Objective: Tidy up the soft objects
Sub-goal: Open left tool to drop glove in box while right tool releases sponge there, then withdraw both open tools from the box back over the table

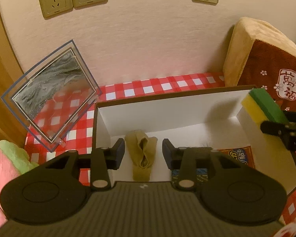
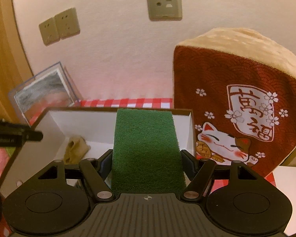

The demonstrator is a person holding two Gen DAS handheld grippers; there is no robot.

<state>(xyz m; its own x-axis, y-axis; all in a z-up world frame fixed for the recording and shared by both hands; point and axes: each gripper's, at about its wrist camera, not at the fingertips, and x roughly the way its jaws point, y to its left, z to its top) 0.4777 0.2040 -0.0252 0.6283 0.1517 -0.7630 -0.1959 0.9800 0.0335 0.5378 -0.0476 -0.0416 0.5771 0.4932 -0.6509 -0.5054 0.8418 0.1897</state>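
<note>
A crumpled tan fabric sock (image 1: 141, 155) is seen lying inside the white-walled cardboard box (image 1: 100, 122), below the parted, empty left gripper (image 1: 143, 153). A green-and-yellow rectangular sponge (image 2: 147, 154) is clamped between the right gripper (image 2: 147, 163) fingers, above the box's right end.

My sponge (image 2: 148, 150) shows a rough, fibrous green scouring face over smooth yellow foam. The box (image 1: 187, 114) is matt white card inside, holding a soft knitted tan sock (image 1: 141, 154). The cushion (image 2: 236, 90) looks plush; the frame (image 1: 49, 96) is glossy clear plastic.
</note>
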